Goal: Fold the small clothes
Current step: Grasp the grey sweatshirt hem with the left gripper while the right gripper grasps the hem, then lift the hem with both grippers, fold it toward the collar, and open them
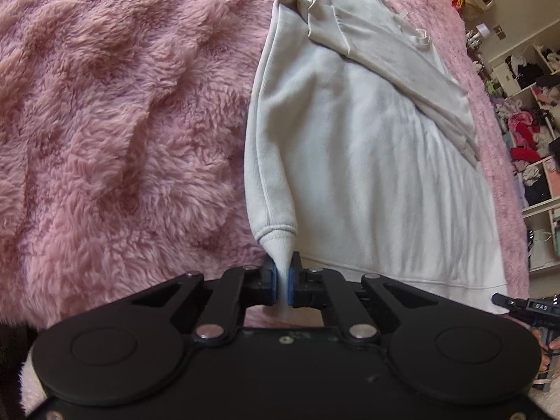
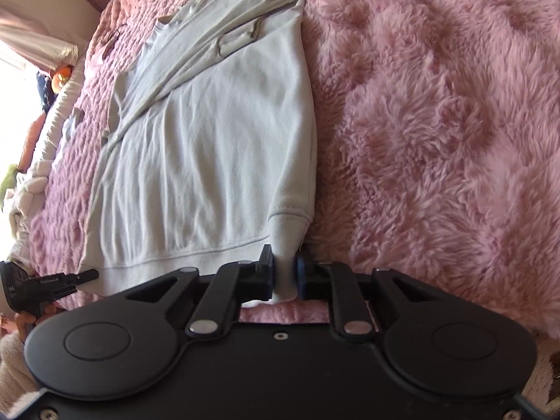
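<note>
The white sweatshirt (image 1: 367, 161) lies spread on the fluffy pink blanket (image 1: 122, 122), filling the centre and right of the left wrist view, hem toward the bottom, neck up at the top of the frame. One sleeve is already crossed over the chest, slanting from upper centre down to the right. The other sleeve runs straight down the garment's left edge, and its ribbed cuff (image 1: 280, 245) ends right in the left gripper (image 1: 282, 285), blue pads clenched on the fabric just above bottom centre. Switch to the right wrist view: same sweatshirt (image 2: 210, 140), now centre-left of frame, and a sleeve runs down its right edge with the cuff (image 2: 288, 241) pinched between the fingers of the right gripper (image 2: 284, 280), low in the middle. Both claws sit just past the hem, each holding cloth. At the lower left edge of this view the other gripper's black tip pokes in beside the hem. Far right of the left view, cluttered white shelves (image 1: 532, 112) with clothes.
</note>
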Demonstrator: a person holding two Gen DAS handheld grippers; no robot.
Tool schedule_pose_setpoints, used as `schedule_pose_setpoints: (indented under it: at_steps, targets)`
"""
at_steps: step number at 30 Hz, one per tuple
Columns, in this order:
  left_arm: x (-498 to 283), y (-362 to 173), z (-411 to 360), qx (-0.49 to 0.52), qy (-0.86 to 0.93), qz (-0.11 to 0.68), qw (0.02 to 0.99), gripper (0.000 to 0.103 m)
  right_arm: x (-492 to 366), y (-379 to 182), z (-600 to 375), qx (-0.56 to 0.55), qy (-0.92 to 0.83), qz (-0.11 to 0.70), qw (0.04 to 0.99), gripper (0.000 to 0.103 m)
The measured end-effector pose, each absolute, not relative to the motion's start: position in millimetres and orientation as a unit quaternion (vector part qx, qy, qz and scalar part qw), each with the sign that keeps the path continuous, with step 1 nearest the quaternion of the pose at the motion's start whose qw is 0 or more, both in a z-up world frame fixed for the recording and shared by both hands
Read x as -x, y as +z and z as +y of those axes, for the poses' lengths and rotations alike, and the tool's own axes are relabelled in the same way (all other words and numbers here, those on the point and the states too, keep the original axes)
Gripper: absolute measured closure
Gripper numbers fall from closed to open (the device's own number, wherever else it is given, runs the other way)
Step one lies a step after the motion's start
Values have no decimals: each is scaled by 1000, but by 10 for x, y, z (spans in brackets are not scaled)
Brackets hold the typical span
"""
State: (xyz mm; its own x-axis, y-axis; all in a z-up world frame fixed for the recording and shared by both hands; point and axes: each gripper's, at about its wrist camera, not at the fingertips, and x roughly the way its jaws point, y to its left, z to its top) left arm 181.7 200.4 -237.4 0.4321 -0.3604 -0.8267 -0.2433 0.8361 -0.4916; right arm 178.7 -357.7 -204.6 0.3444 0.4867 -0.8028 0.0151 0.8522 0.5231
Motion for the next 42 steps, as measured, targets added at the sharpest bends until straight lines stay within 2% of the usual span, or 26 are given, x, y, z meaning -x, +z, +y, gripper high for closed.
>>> schedule_pose_setpoints:
  at_steps: [8, 13, 22, 25, 27, 28, 29, 30, 32, 34, 35, 42]
  targets:
    - [-2053, -2063, 2211, 358, -68, 495, 789, 100, -1894, -1803, -3836, -357, 177, 506, 765, 95]
    - [-2531, -1896, 2333, 380, -75, 469, 793, 100, -2232, -1651, -3860, -406, 186, 463, 765, 95]
    - [-4081, -1368, 2505, 351, -77, 409, 839, 100, -3723, -1225, -3745, -407, 188, 403, 798, 95]
    - [-4689, -1377, 2523, 357, -46, 393, 846, 100, -4383, -1212, -3646, -406, 163, 399, 806, 95]
    - [-5047, -1467, 2512, 364, -36, 387, 846, 96, -4738, -1283, -3579, -421, 127, 385, 811, 94]
    - [-5201, -1514, 2512, 361, -15, 398, 843, 81, -4873, -1308, -3509, -401, 98, 384, 826, 91]
    - [-5293, -1554, 2522, 358, 18, 414, 837, 62, -4992, -1341, -3444, -374, 63, 395, 836, 74]
    - [-5331, -1584, 2541, 360, 49, 422, 831, 60, -5084, -1379, -3392, -355, 35, 411, 839, 65]
    - [-5223, -1612, 2586, 368, 40, 406, 836, 59, -5037, -1416, -3418, -370, 19, 398, 839, 62]
    - [-4968, -1633, 2618, 356, 18, 408, 841, 55, -4884, -1476, -3509, -402, 56, 393, 825, 53]
    - [-4830, -1664, 2621, 350, 3, 416, 839, 52, -4782, -1520, -3526, -412, 77, 402, 814, 52]
    - [-3712, -2159, 2515, 353, -26, 478, 804, 52, -3558, -1945, -3639, -446, 133, 454, 759, 51]
